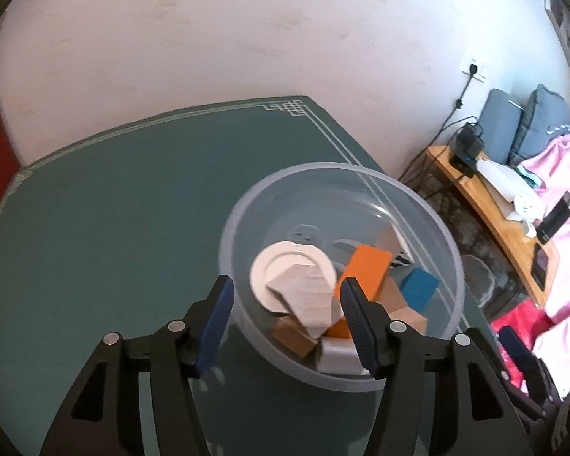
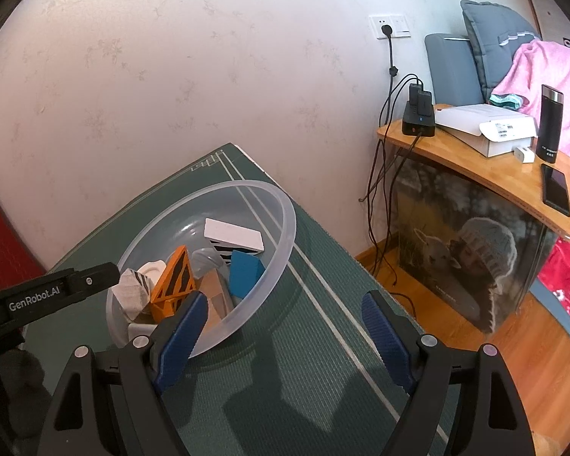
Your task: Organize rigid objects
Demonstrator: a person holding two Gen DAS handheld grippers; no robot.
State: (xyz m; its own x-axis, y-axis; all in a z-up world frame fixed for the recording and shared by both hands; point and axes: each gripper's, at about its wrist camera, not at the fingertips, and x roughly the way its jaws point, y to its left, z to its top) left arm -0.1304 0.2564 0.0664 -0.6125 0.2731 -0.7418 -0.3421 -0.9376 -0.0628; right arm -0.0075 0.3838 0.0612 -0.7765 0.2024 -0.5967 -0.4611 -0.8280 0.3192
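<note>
- Left gripper (image 1: pixel 285 326): jaws wide apart, hanging over the near rim of the clear bowl (image 1: pixel 429 205). Grey-white faceted block (image 1: pixel 304 292) sits between the fingers; pads look clear of it, so nothing gripped as far as I can tell.
- Right gripper (image 2: pixel 281 338): spread fully, empty, over bare green counter (image 2: pixel 285 380). Bowl lies just left of its left finger.
- Contents ahead of the left gripper: white round plate-like piece (image 1: pixel 281 262) behind the faceted block, orange block (image 1: pixel 364 269) to its right, blue block (image 1: pixel 418 288) further right, brown wooden pieces (image 1: pixel 296 336) underneath. Right view also shows a white slab with black stripes (image 2: pixel 233 235) at the far wall of the bowl.
- Step, my read: either just dropped the faceted block in or about to pull it out; can't tell which.
- Next move: if picking, close squarely on flat facets; the block is tilted on a loose pile and could slip.
- Counter outside the bowl shows no loose pieces in either view.
</note>
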